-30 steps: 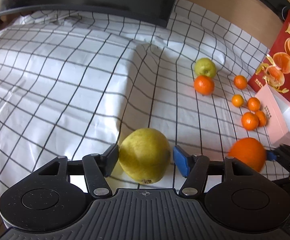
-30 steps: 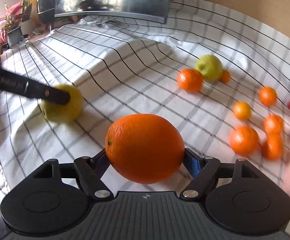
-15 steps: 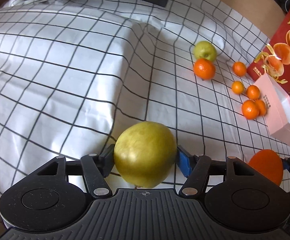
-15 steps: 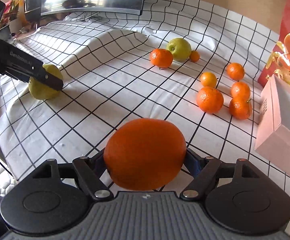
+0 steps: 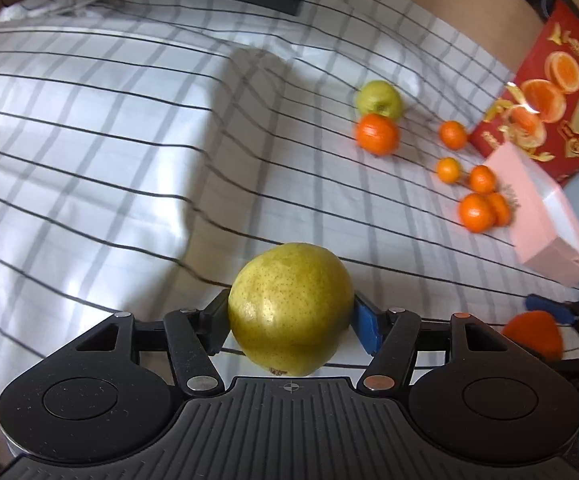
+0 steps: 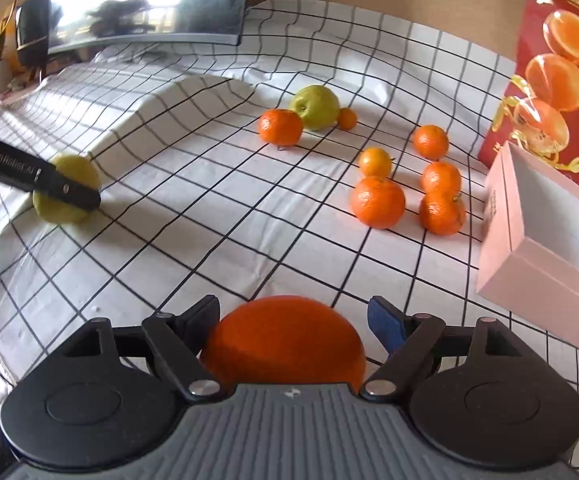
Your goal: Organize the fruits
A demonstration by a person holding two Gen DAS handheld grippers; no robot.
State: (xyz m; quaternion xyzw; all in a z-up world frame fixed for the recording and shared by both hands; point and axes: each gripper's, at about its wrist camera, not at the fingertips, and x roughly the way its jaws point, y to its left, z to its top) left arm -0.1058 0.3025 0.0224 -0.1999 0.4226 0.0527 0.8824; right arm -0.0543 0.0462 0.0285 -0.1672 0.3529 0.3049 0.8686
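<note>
My left gripper (image 5: 289,316) is shut on a yellow pear (image 5: 289,308), with a pad pressed to each side. In the right wrist view that pear (image 6: 69,200) is low over the checked cloth at the left, with a left finger across it. A big orange (image 6: 285,340) sits between the fingers of my right gripper (image 6: 293,312). Its jaws are opening, and the blue pad (image 6: 385,324) stands just clear of the fruit. The left wrist view shows the same orange (image 5: 533,334) at the lower right.
A green apple (image 6: 315,106) and several mandarins (image 6: 377,202) lie on the checked cloth (image 6: 209,220). An open pink box (image 6: 529,248) stands at the right, with a red orange carton (image 6: 561,60) behind it. A dark monitor (image 6: 149,0) stands at the back.
My left fingers have shut on the pear, which stood loose between them before. The right jaws have spread off the orange, which now sits lower in view. The right gripper has swung toward the pink box.
</note>
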